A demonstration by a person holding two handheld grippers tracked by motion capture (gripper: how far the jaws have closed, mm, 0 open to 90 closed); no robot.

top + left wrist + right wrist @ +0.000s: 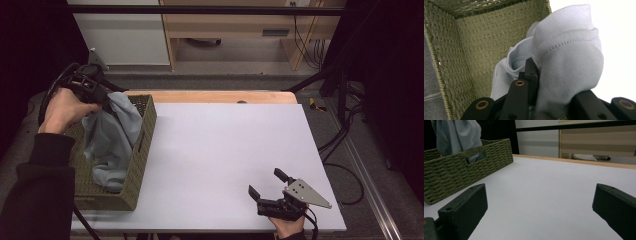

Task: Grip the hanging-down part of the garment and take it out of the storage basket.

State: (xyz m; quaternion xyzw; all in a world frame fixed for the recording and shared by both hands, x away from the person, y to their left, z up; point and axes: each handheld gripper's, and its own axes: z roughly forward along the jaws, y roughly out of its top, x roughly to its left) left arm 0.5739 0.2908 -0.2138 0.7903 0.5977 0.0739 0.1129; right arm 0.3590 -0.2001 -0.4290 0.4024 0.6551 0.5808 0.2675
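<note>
A pale blue-grey cloth (111, 137) hangs into an olive woven basket (141, 145) at the table's left. My left gripper (102, 97) is shut on the cloth's top end and holds it up over the basket's far part. From the left gripper view, the cloth (569, 60) bunches around the black jaws, with the basket wall (481, 45) behind. My right gripper (270, 184) rests low near the table's front right edge, jaws wide open with nothing between them. Looking along the right gripper view, the basket (461, 172) and the hanging cloth (456, 135) stand far left.
The white table top (225, 150) stretches between the basket and the right gripper. A wooden strip (215, 96) borders its far edge. Cabinets and cables stand beyond the table, and a metal rail runs along the right side.
</note>
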